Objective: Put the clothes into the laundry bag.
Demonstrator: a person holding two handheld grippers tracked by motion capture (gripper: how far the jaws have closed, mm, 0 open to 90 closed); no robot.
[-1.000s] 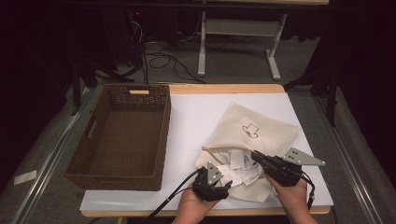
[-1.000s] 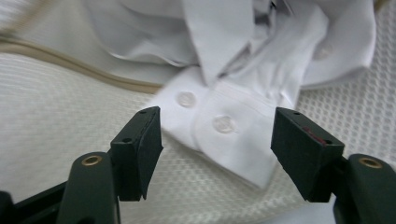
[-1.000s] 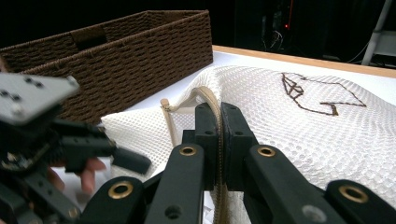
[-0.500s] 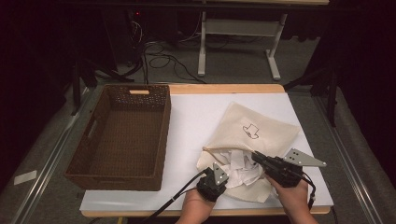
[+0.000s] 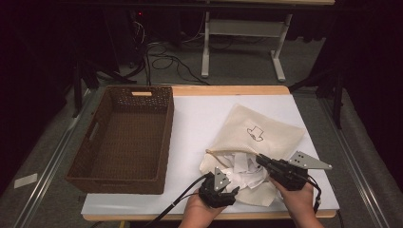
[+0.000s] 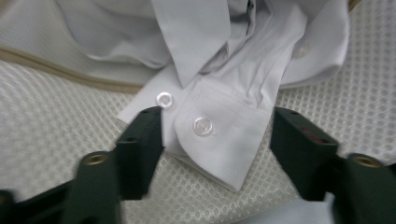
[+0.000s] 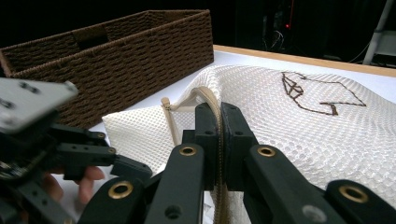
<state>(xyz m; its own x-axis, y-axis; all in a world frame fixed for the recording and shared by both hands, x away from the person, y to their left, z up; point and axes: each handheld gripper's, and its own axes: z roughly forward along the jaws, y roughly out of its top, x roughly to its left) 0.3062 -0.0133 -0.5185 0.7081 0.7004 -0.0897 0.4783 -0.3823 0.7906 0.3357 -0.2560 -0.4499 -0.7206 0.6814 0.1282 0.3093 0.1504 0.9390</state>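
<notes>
The step in hand looks like getting a white shirt (image 6: pixel 224 70) out of a cream mesh laundry bag (image 5: pixel 259 130), which lies at the near right of the white table (image 5: pixel 199 118). The shirt sits crumpled in the bag's mouth, spilling toward the near edge.

The right gripper (image 7: pixel 219 135) is clenched on the bag's zipper edge (image 7: pixel 212 100), pinching the tan tape between its jaws and holding the mouth lifted. The left gripper (image 6: pixel 217 135) has just been opening its jaws; they now stand apart on either side of a buttoned cuff (image 6: pixel 219 135), with the cuff lying between them but not pressed by either pad.

The next move, as I judge it, calls for the left jaws to close on that cuff and draw the shirt toward the near left, out of the bag, while the right gripper keeps the mouth held up. The likely goal is the brown wicker basket (image 5: pixel 126 137), standing empty at the left of the table, well apart from the bag.

Counted: one bag, one shirt as far as can be told from the crumpled cloth, two buttons (image 6: pixel 203 126) on the cuff, one basket, two grippers.
</notes>
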